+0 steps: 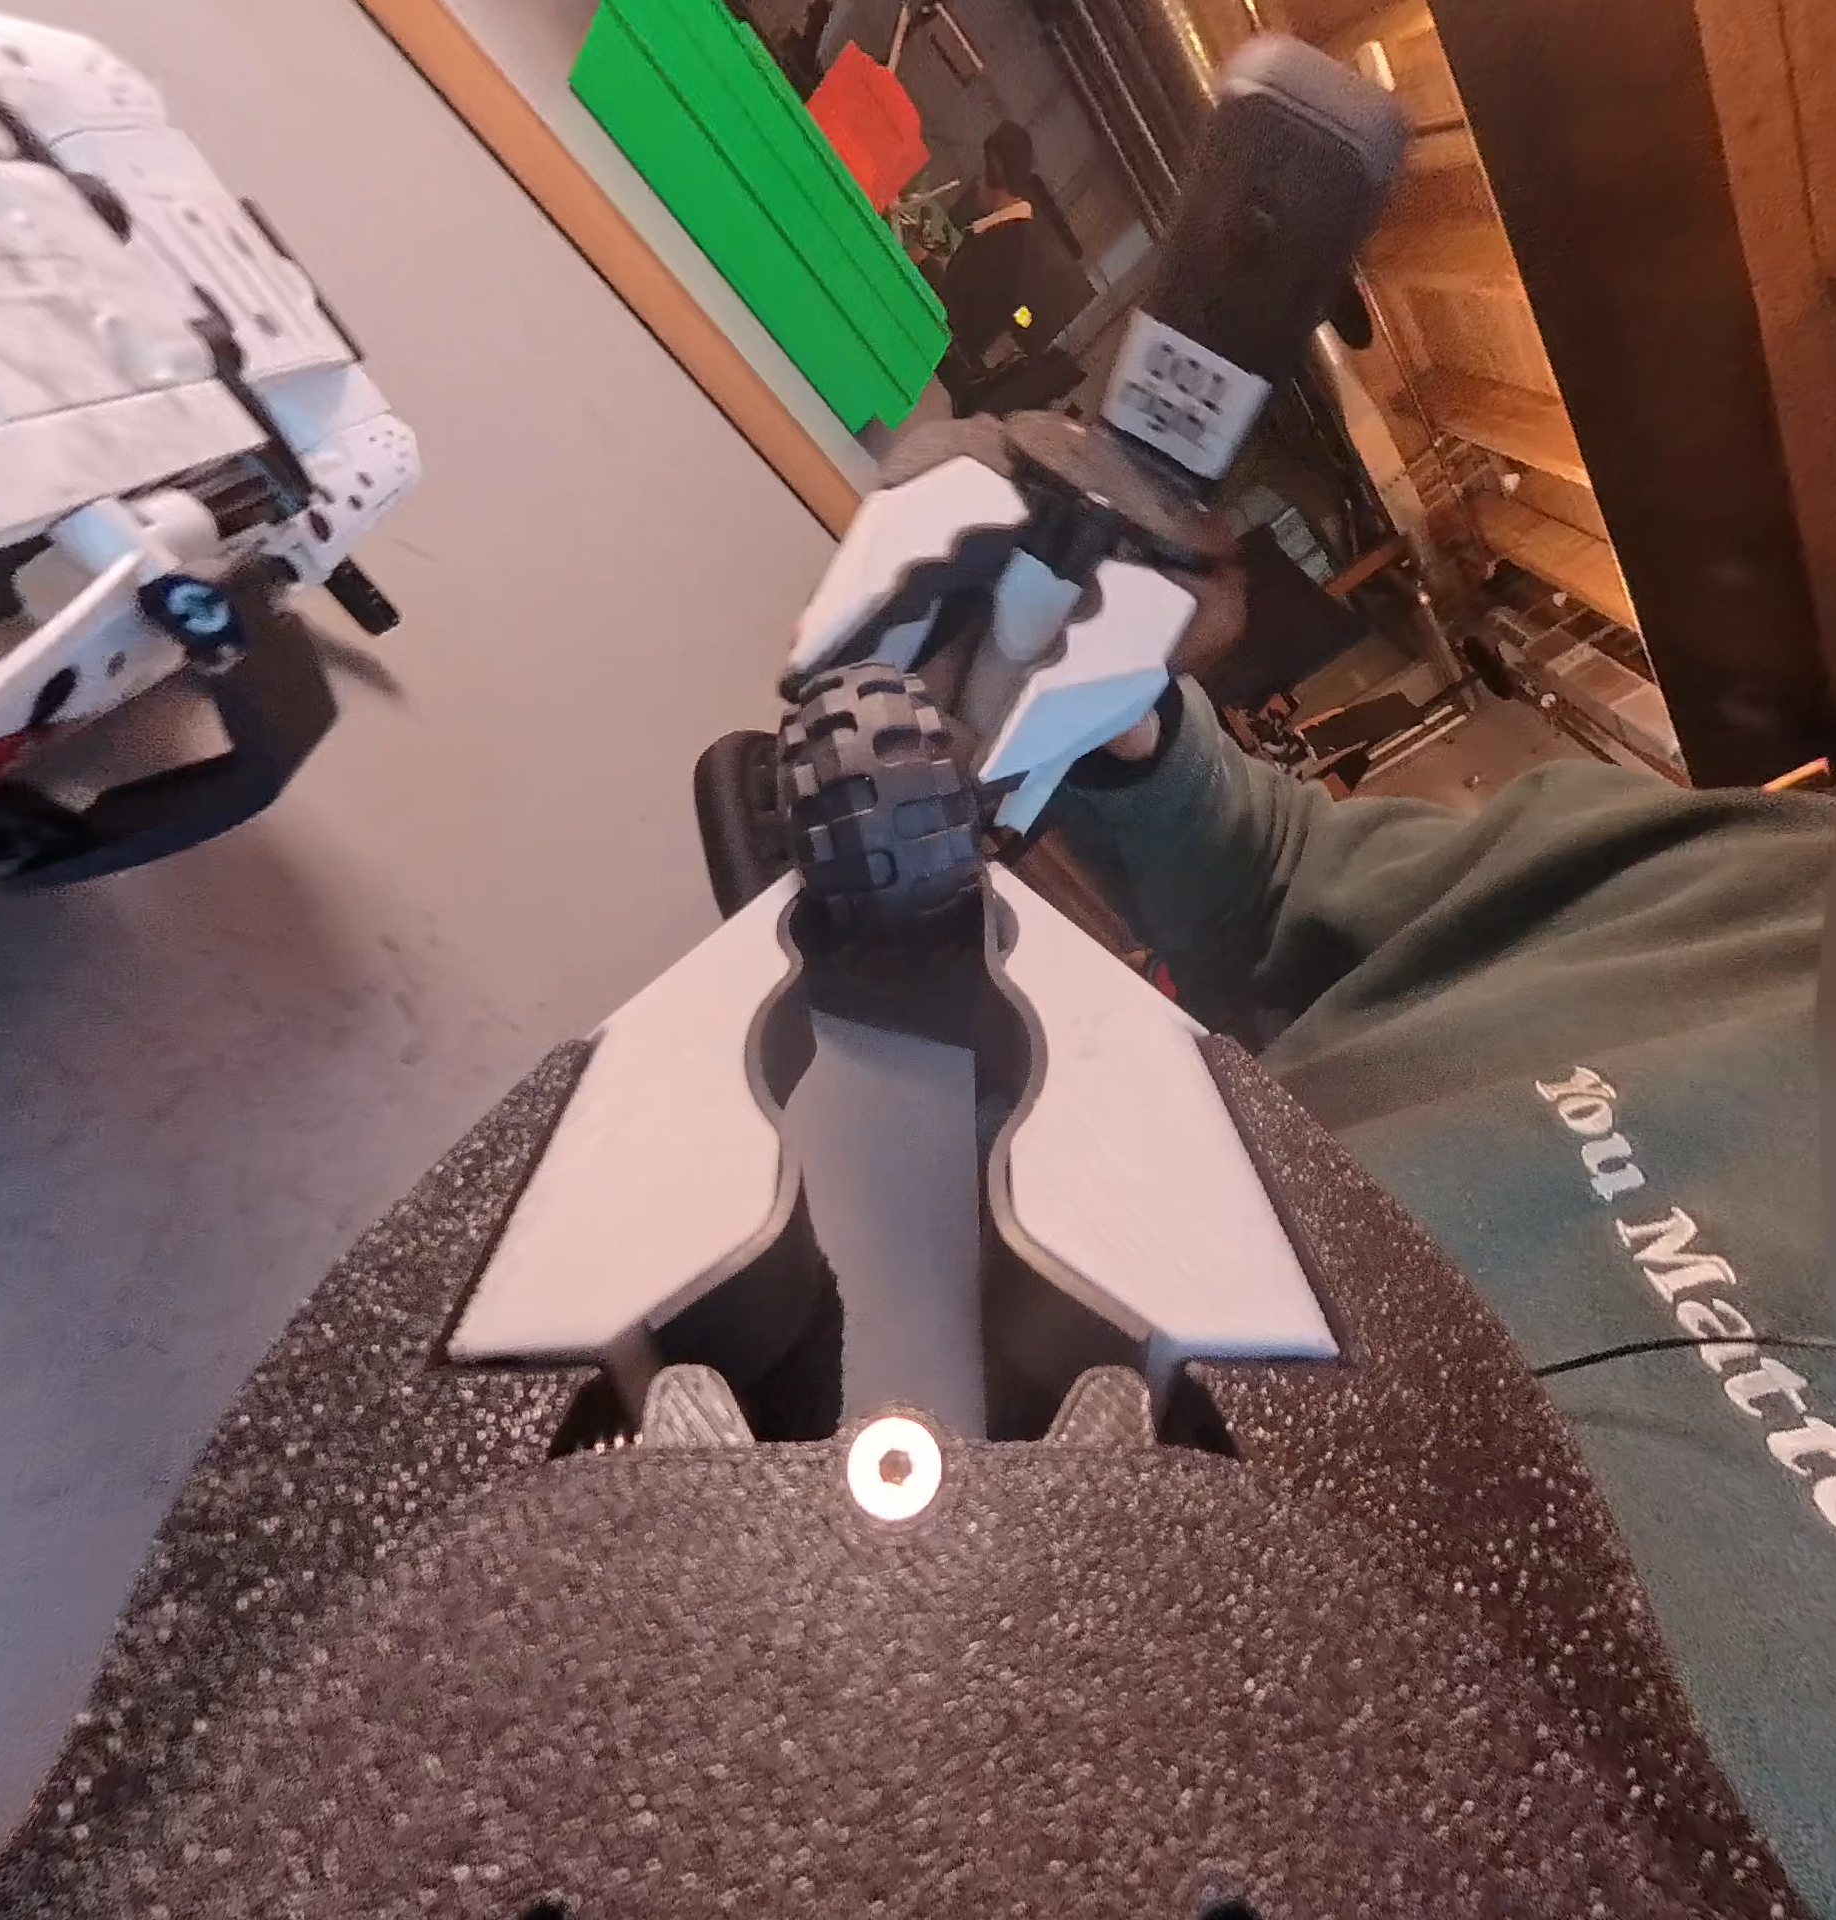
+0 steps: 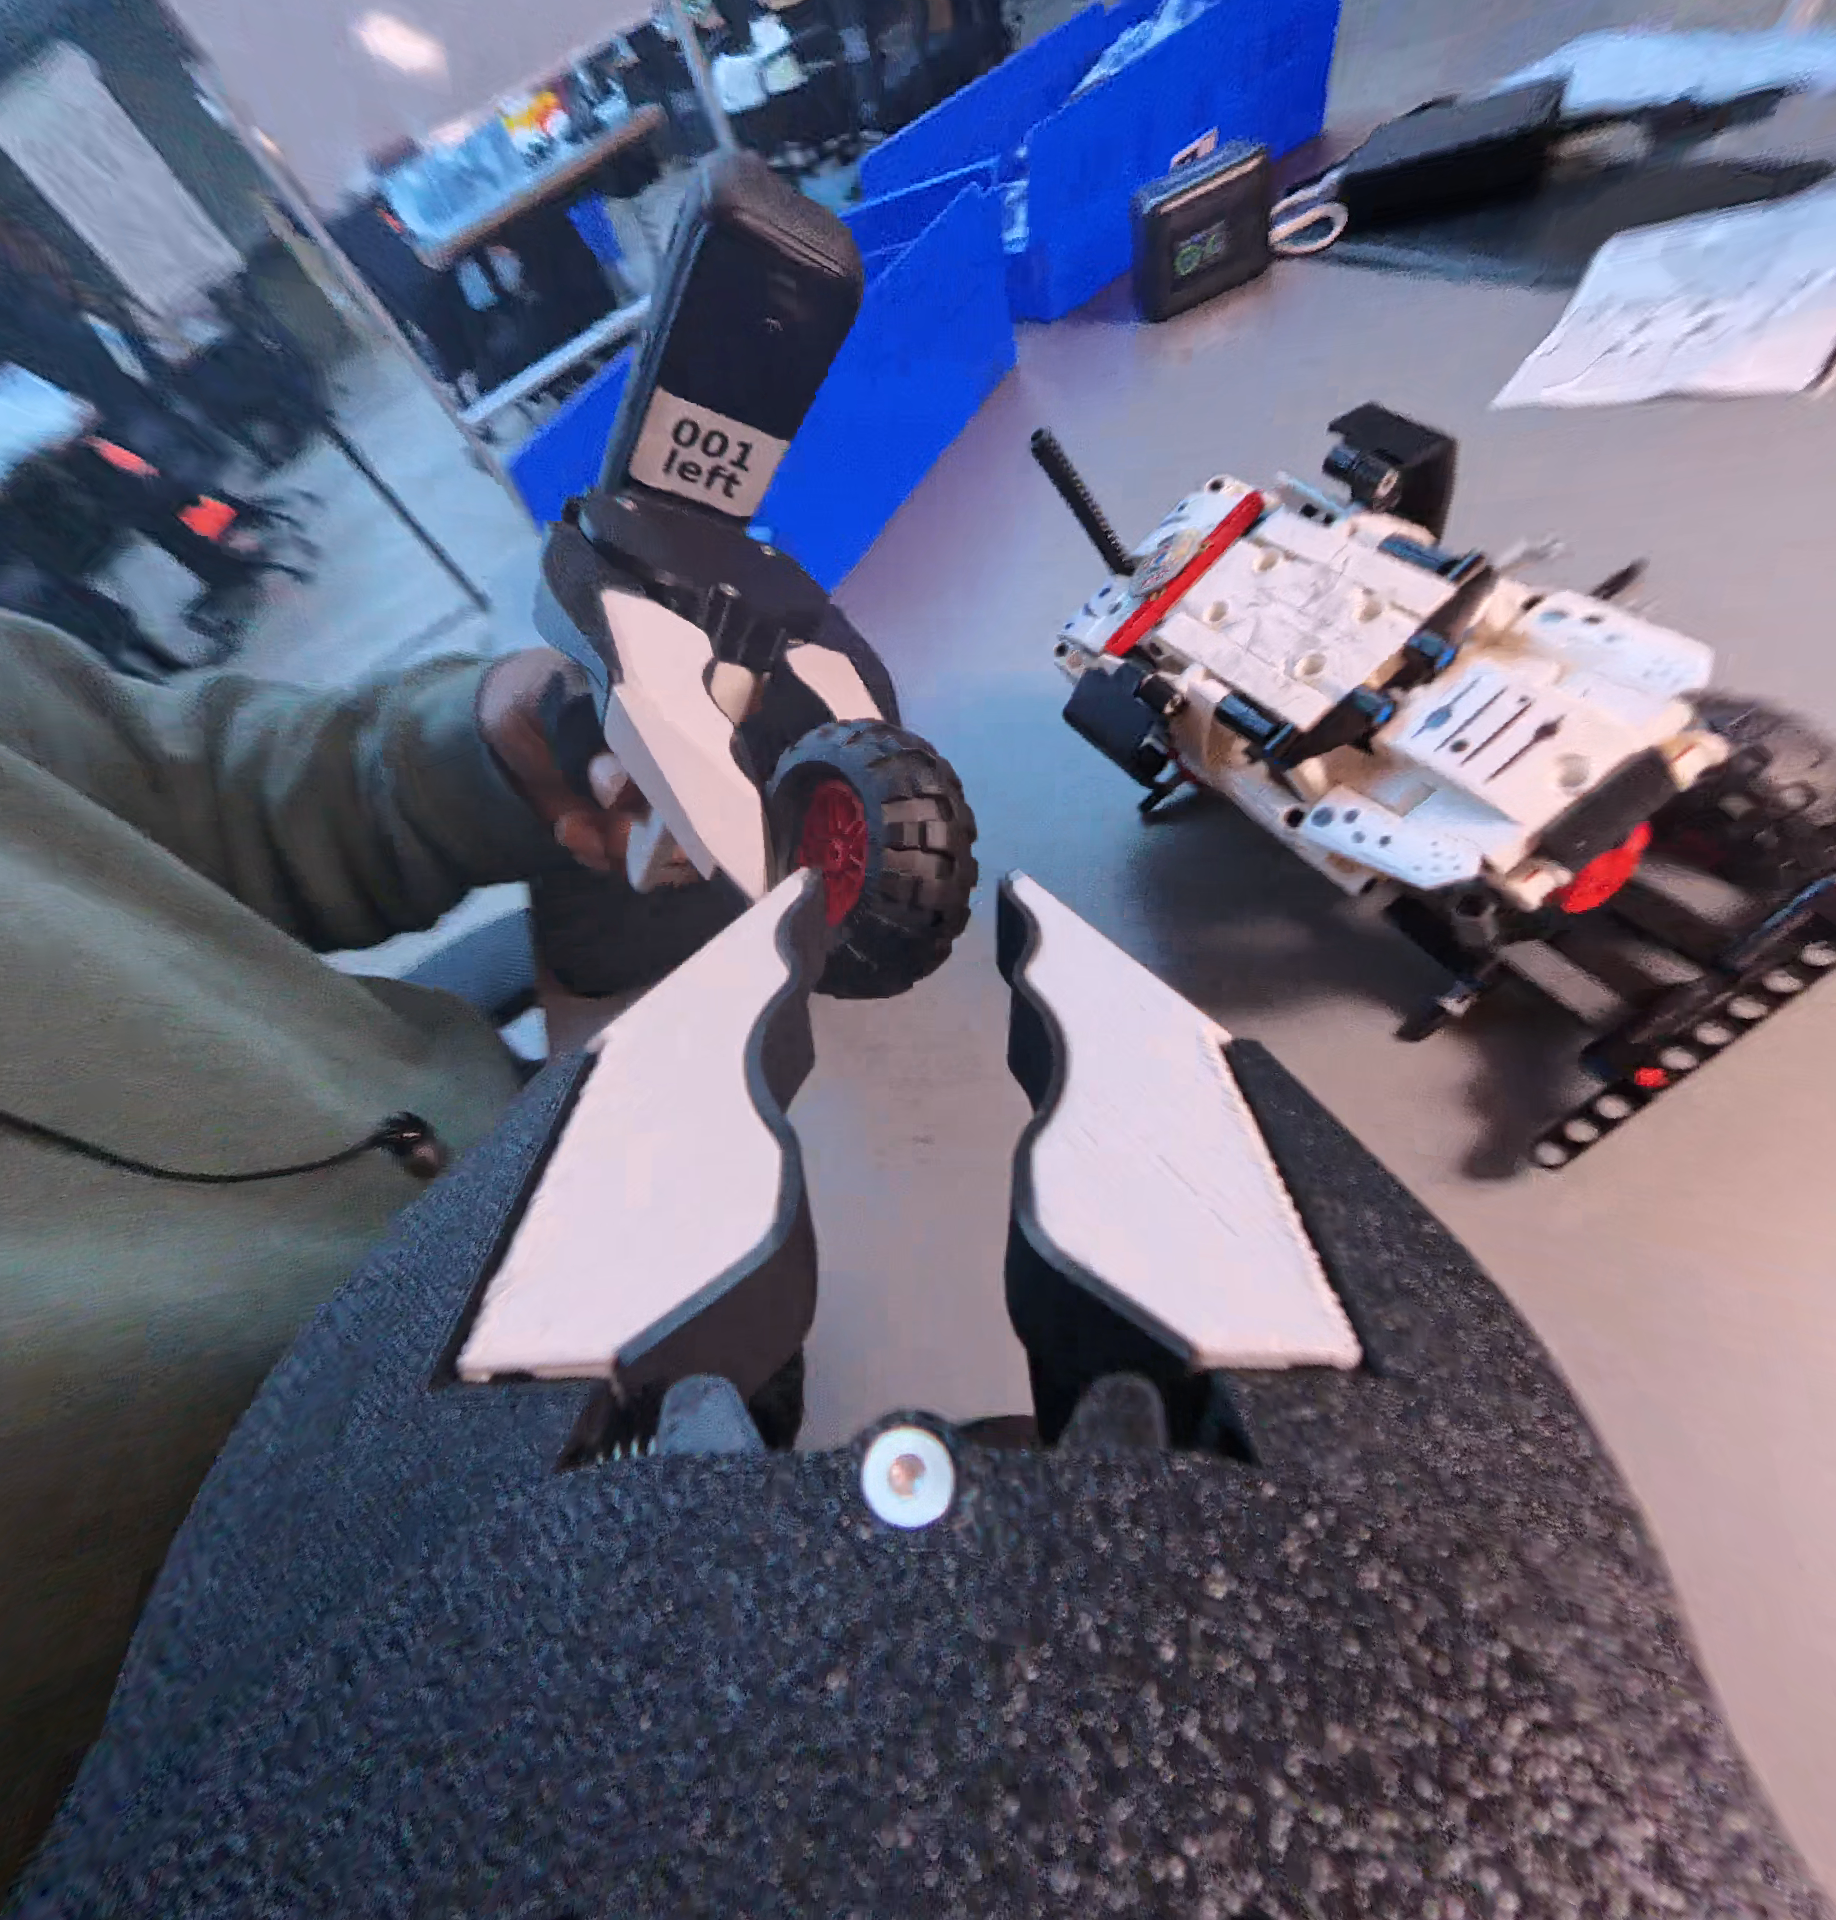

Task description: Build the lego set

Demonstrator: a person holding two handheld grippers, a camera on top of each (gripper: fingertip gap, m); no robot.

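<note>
Pinched at centre frame in the left gripper (image 1: pixel 893 883): a black knobbly wheel (image 1: pixel 878 805). Spread and empty just beside it, the right gripper (image 2: pixel 906 899); at right, the white lego car (image 2: pixel 1413 707).

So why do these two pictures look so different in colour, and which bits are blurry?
Left wrist view: warm, orange-tinted light; the white lego car at the bent edge is smeared, while the wheel is fairly sharp. Right wrist view: cooler, bluish light; the blue bins and papers behind are blurred, and the table curves.

Wheel (image 2: pixel 872 854) – black knobby tyre, red hub; car (image 2: pixel 1413 696) white.
</note>
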